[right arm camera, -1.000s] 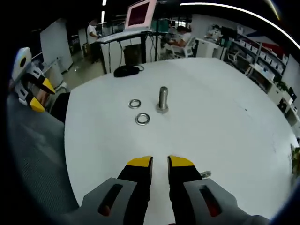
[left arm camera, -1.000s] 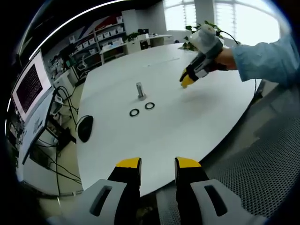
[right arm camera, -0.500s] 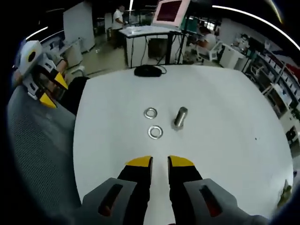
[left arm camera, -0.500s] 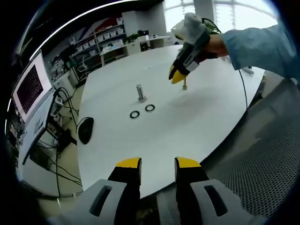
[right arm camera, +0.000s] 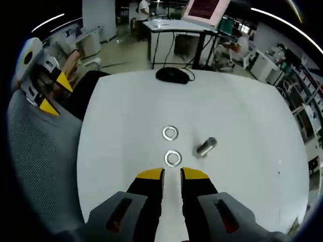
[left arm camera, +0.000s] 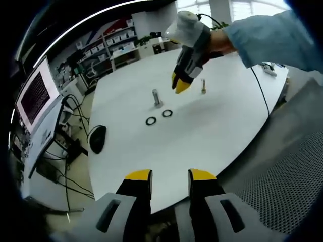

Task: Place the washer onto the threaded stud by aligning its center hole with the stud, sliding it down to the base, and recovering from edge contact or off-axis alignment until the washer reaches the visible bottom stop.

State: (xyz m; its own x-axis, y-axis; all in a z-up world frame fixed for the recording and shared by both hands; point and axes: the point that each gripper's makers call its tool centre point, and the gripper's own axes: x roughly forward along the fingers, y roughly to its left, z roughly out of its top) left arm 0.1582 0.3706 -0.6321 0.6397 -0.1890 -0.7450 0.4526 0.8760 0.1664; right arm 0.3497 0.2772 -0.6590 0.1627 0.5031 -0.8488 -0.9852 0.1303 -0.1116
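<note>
Two washers flat on white table, near washer just ahead of right gripper tips, far washer beyond it. Threaded stud stands just beside both, apart from them. Right gripper: yellow-tipped jaws slightly parted, narrow gap, nothing held, hovering above table. Left gripper: jaws parted, empty, at table's edge. Black mouse at far edge.

Opposed views sharing table
</note>
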